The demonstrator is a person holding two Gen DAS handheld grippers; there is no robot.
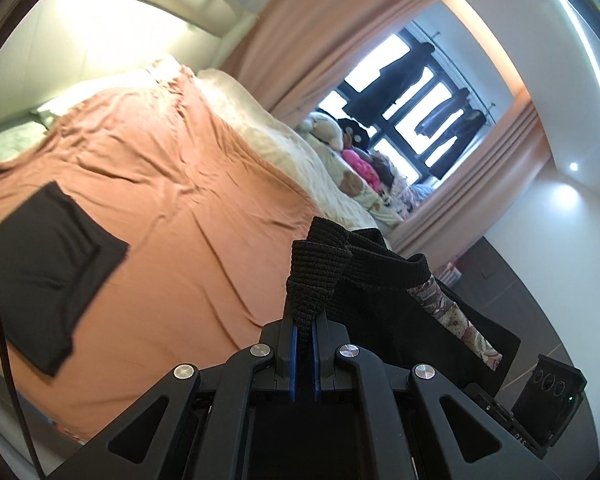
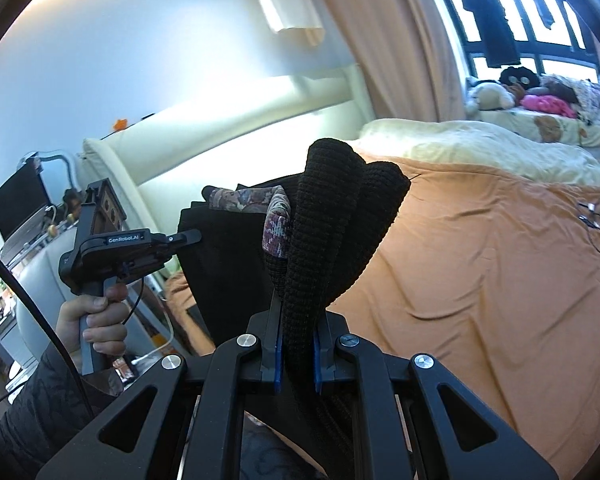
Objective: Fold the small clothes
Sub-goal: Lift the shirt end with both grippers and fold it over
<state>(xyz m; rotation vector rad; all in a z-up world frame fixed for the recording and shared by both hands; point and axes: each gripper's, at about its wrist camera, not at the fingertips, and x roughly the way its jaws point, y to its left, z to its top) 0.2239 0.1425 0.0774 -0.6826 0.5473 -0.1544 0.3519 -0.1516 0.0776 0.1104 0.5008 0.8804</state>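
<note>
Black garment [image 1: 384, 312] aloft; another, seemingly folded [image 1: 48, 264], on bed.

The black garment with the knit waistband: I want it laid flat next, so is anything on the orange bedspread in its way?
Mostly no: the orange bedspread is open, but a folded black cloth occupies its near left part.

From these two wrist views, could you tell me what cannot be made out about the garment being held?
- Black garment: its type and lower part, cut off by the gripper bodies in both views.
- Left gripper pads: hidden by the waistband.
- Folded black cloth on the bed: blurred, kind unclear.
</note>
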